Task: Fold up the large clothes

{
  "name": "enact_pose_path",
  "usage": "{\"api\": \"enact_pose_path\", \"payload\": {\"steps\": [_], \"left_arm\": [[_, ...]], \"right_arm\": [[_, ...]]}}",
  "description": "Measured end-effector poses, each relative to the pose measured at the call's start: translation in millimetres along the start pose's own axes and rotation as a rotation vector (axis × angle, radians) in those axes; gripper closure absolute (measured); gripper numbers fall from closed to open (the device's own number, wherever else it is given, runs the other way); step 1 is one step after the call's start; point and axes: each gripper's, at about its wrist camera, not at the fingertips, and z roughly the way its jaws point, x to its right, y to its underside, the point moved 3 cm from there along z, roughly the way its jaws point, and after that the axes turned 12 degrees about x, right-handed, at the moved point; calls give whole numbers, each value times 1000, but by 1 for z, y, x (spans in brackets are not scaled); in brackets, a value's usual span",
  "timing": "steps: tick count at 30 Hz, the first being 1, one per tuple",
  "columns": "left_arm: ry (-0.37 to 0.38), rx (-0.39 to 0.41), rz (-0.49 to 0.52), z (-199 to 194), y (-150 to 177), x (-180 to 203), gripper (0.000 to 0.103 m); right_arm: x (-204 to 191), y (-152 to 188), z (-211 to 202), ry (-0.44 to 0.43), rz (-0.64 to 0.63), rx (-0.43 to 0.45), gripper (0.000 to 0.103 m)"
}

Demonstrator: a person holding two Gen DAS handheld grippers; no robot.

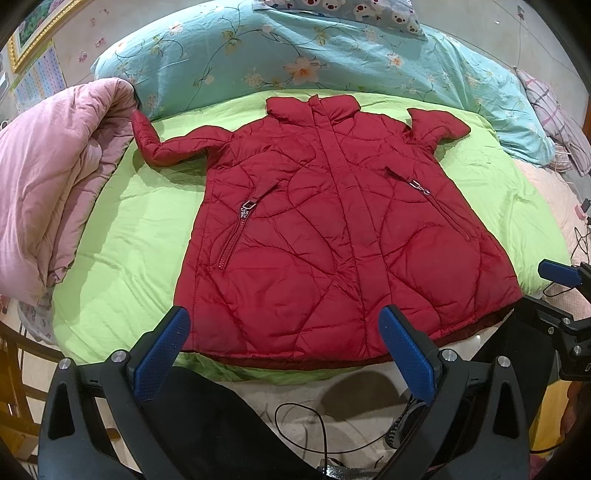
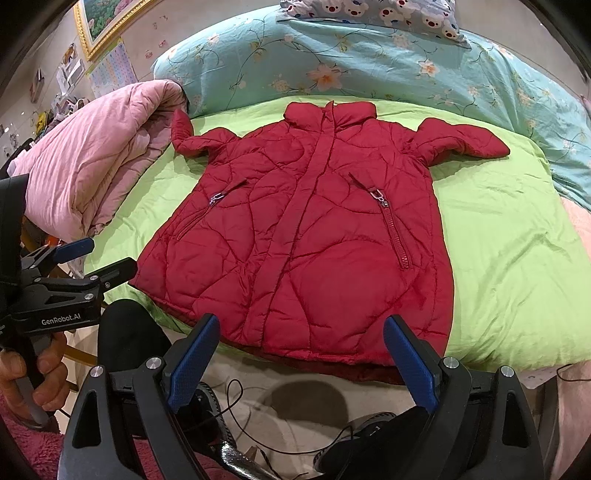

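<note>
A red quilted jacket (image 1: pixel 332 229) lies flat and face up on a lime green sheet (image 1: pixel 133 229), collar at the far end, both sleeves out to the sides. It also shows in the right wrist view (image 2: pixel 310 236). My left gripper (image 1: pixel 284 317) is open and empty, held just short of the jacket's near hem. My right gripper (image 2: pixel 301 326) is open and empty over the near hem; it also shows at the right edge of the left wrist view (image 1: pixel 554 291). The left gripper appears at the left of the right wrist view (image 2: pixel 99 260).
A pink quilt (image 1: pixel 48 192) is piled at the bed's left. A teal floral duvet (image 1: pixel 332 55) and a bear-print pillow (image 1: pixel 354 11) lie behind the jacket. Cables (image 1: pixel 306 424) and dark shoes lie on the floor near me. A green sheet edge (image 2: pixel 517 258) lies to the right.
</note>
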Motion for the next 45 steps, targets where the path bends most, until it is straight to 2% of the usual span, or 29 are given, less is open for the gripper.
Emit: {"api": "enact_pose_path", "payload": {"steps": [5, 6, 30, 37, 45], "left_arm": [[-10, -5, 12, 1, 1, 0, 1], [-34, -14, 38, 3, 1, -1, 1], [-36, -28, 20, 32, -9, -5, 1], [-51, -43, 27, 53, -15, -7, 1], [-26, -27, -15, 79, -30, -13, 1]], "right_arm": [[0, 0, 0, 0, 3, -1, 12], [0, 0, 0, 0, 4, -1, 12], [12, -16, 27, -29, 23, 2, 12], [28, -28, 48, -37, 41, 4, 12], [56, -45, 71, -27, 80, 7, 12]]}}
